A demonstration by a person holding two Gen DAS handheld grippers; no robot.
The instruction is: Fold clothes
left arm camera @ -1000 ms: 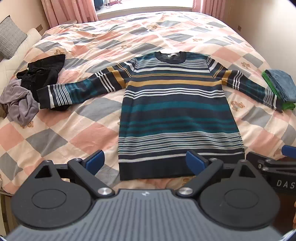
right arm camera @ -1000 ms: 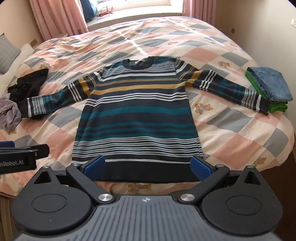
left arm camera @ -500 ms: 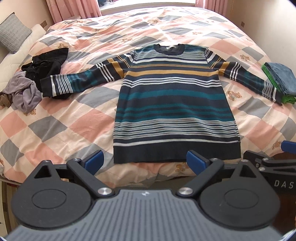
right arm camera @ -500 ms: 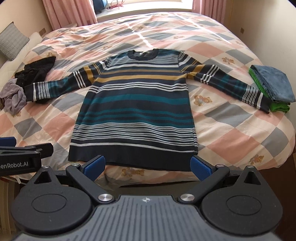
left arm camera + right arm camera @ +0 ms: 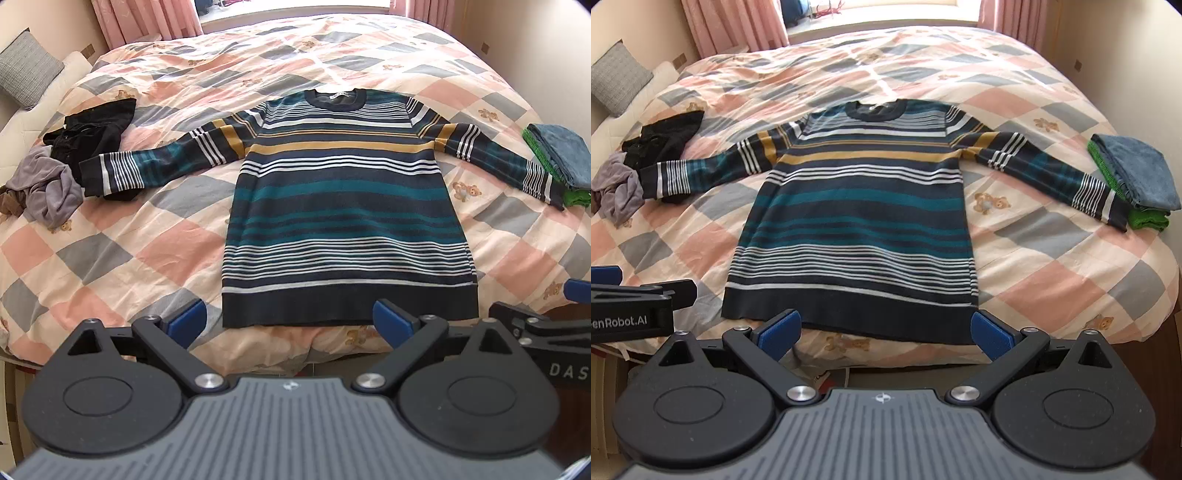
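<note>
A striped sweater [image 5: 347,206] [image 5: 857,221] in navy, teal, white and mustard lies flat on the bed, face up, both sleeves spread out, its hem at the near edge. My left gripper [image 5: 288,319] hovers open just before the hem, off the bed's foot, holding nothing. My right gripper [image 5: 884,328] is open too, level with the hem and empty. Each gripper shows at the edge of the other's view: the right one [image 5: 554,317], the left one [image 5: 639,299].
The checked pink, grey and cream quilt [image 5: 122,243] covers the bed. A black garment [image 5: 92,129] and a grey one [image 5: 48,188] lie crumpled at the left sleeve's cuff. Folded blue and green clothes [image 5: 1134,177] are stacked by the right cuff. A grey cushion [image 5: 26,68] sits far left.
Both grippers have drawn back from the bed and risen a little, so the sweater's hem and the bed's foot edge now show in full. The sweater has not moved.
</note>
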